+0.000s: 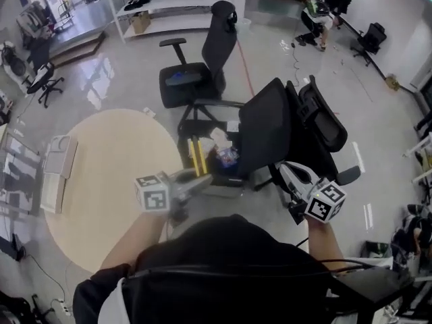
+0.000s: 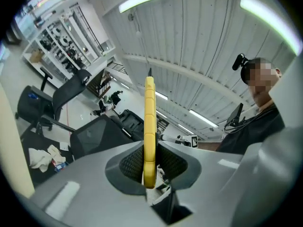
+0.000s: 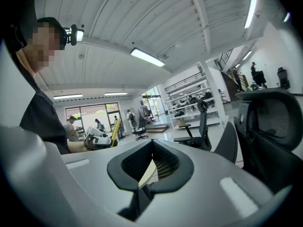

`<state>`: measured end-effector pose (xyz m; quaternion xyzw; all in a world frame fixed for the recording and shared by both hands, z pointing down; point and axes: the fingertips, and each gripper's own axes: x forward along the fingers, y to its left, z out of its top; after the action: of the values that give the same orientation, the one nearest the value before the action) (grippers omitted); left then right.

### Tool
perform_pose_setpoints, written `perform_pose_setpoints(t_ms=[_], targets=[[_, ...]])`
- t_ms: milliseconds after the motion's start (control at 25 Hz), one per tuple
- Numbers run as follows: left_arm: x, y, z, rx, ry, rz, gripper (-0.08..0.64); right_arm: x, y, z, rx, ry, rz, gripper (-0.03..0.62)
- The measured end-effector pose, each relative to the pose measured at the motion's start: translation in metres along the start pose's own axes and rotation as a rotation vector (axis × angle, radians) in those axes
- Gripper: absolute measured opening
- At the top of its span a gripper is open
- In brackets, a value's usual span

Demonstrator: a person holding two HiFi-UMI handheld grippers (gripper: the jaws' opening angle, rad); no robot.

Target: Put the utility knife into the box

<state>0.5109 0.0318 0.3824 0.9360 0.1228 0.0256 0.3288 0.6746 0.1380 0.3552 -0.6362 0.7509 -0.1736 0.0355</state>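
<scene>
Left gripper view, nearest: left gripper (image 2: 150,149) clamped on the utility knife (image 2: 149,122), ribbed black pads (image 2: 129,163) pinching its butt end. Knife body is slim yellow plastic with a segmented edge, dark tip pointing away from the jaws. Right gripper (image 3: 152,151) drawn together on nothing I can name, only a pale sliver low in the slit. Head view: both grippers held out roughly level ahead of the person's torso. Step judged: carry phase, knife in hand, not yet boxed. Round pale-wood table (image 1: 115,181) lies to the left, flat whitish items (image 1: 59,157) at its far edge; which thing is the box I cannot tell. Next move calls for finding the box opening and lining the long knife up with it before release. Beyond: glossy grey floor, black mesh office chairs (image 1: 277,123), white shelving (image 1: 169,5).
</scene>
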Motion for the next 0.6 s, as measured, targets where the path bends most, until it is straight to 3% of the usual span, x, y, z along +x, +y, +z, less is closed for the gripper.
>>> perform_pose_setpoints(t_ms=[160,320,600], targets=[[-0.008,-0.002,0.020,0.030,-0.071,0.128,0.067,0.034,-0.012,0.011,-0.048,0.035,0.181,0.015],[-0.038,0.000,0.043,0.043,-0.130,0.234,0.067,0.084,-0.006,0.022,-0.089,0.066,0.308,0.015],[-0.153,0.024,0.089,0.108,-0.135,0.313,0.067,0.200,0.086,0.028,-0.172,0.086,0.393,0.015]])
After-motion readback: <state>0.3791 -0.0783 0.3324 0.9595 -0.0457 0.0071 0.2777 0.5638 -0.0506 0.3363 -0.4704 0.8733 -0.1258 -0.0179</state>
